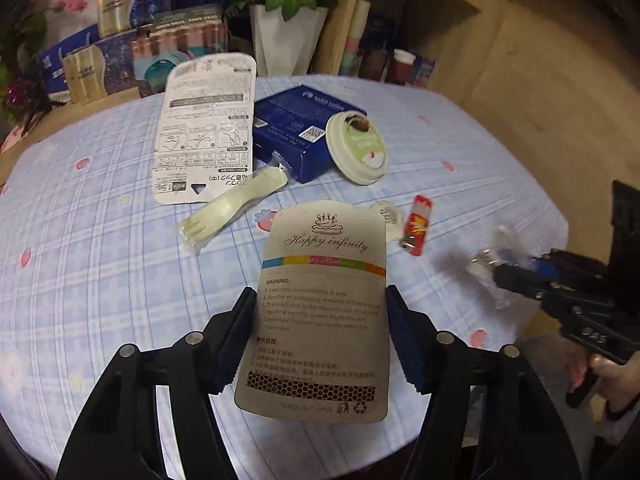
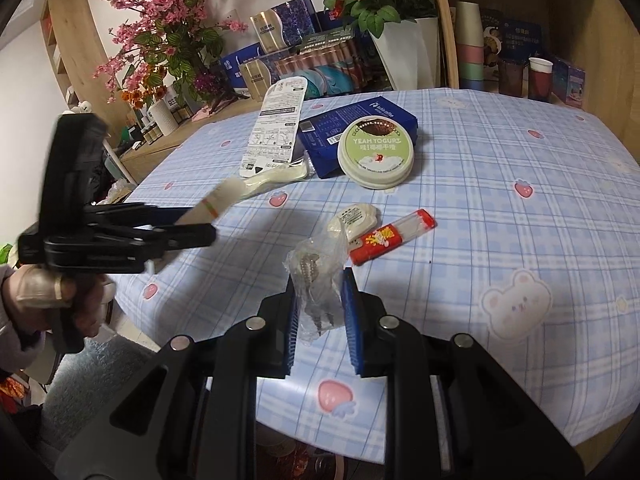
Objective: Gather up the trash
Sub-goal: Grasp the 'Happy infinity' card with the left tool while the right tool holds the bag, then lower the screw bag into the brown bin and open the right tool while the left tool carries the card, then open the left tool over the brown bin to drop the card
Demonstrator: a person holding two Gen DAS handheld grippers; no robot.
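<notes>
My left gripper (image 1: 320, 296) is shut on a silver "Happy infinity" pouch (image 1: 325, 264), its pads pressing the pouch's two side edges and holding it above the checked tablecloth (image 1: 100, 280). In the right wrist view that gripper (image 2: 200, 224) sits at the left with the pouch (image 2: 218, 198) sticking out. My right gripper (image 2: 320, 276) is shut on a crumpled clear plastic wrapper (image 2: 316, 264), also lifted off the table. On the cloth lie a red sachet (image 2: 392, 236), a small white sachet (image 2: 356, 218), a yogurt lid (image 2: 376, 152), a wrapped plastic fork (image 1: 236, 204), a white backing card (image 1: 208, 128) and a blue box (image 1: 296, 132).
A white vase of red roses (image 1: 286, 36) and stacked gift boxes (image 1: 132, 40) stand behind the table. Wooden shelves with stacked cups (image 2: 470, 48) are at the back right. The table's near edge (image 2: 360, 456) runs just under my right gripper, with grey carpet (image 2: 92, 380) below.
</notes>
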